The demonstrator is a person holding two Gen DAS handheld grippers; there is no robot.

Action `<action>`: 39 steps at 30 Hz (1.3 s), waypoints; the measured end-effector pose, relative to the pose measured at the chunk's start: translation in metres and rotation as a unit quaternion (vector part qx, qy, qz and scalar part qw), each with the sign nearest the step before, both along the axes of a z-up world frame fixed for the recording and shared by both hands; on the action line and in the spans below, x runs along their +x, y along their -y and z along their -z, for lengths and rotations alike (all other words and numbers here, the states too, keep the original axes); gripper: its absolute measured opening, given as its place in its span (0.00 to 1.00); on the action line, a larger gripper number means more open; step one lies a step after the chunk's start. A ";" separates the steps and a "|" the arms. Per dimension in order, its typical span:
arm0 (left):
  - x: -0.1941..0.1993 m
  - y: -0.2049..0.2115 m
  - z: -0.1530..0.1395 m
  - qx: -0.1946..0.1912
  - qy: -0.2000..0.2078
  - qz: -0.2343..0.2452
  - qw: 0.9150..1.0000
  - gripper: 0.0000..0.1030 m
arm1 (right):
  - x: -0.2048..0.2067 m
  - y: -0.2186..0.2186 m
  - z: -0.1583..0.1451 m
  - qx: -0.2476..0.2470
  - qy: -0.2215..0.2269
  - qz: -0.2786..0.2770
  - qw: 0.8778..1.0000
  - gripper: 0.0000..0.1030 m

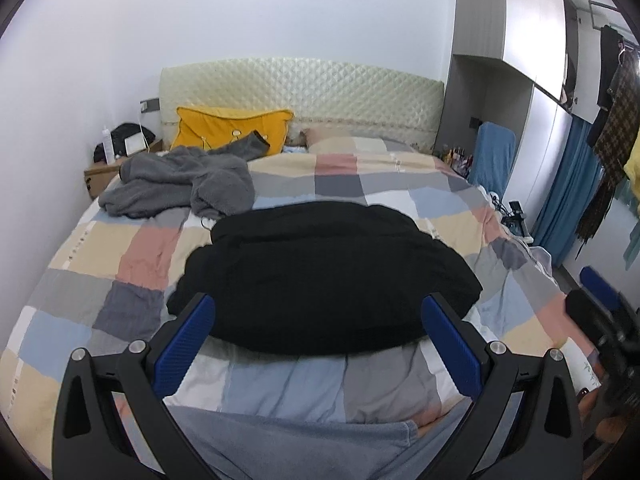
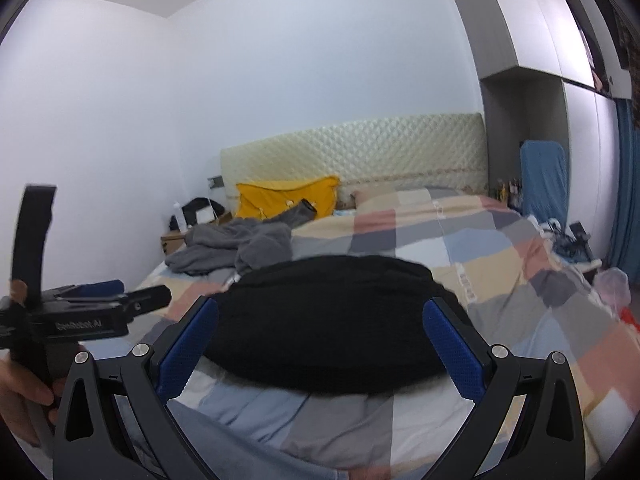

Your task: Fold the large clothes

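A black garment (image 1: 320, 276) lies folded into a broad flat bundle on the checked bedspread (image 1: 120, 248), in the middle of the bed. It also shows in the right wrist view (image 2: 332, 320). My left gripper (image 1: 318, 312) is open and empty, held above the bed's near edge with the garment just ahead between its blue pads (image 1: 188, 344). My right gripper (image 2: 320, 316) is open and empty too, at the same distance from the garment. The left gripper also shows from the side at the left of the right wrist view (image 2: 132, 300).
A crumpled grey garment (image 1: 180, 184) lies at the far left of the bed by a yellow pillow (image 1: 232, 128). A quilted headboard (image 1: 300, 96) stands behind. A bedside box (image 1: 100, 176) is at left; a wardrobe (image 1: 532, 40), blue curtain (image 1: 568, 184) and hanging clothes (image 1: 612, 120) at right.
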State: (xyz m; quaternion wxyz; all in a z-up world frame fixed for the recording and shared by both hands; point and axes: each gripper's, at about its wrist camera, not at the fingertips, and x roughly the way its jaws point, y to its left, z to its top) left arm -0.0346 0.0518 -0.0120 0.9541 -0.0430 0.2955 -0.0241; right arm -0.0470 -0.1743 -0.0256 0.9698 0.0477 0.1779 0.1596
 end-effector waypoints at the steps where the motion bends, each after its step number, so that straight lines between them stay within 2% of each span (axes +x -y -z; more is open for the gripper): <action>1: -0.002 0.004 0.005 0.000 -0.004 -0.001 1.000 0.99 | 0.001 -0.001 0.007 -0.003 -0.009 -0.002 1.000 1.00; 5: -0.005 0.011 0.018 -0.002 -0.021 0.005 1.000 0.99 | -0.002 0.006 0.018 0.010 -0.020 0.009 1.000 1.00; 12: -0.005 0.012 0.031 -0.002 -0.036 -0.004 0.999 0.99 | -0.005 0.006 0.011 -0.007 -0.008 0.018 1.000 1.00; 39: -0.003 0.010 0.033 -0.002 -0.044 -0.021 0.999 0.99 | 0.010 0.008 0.026 -0.006 -0.035 0.027 0.999 1.00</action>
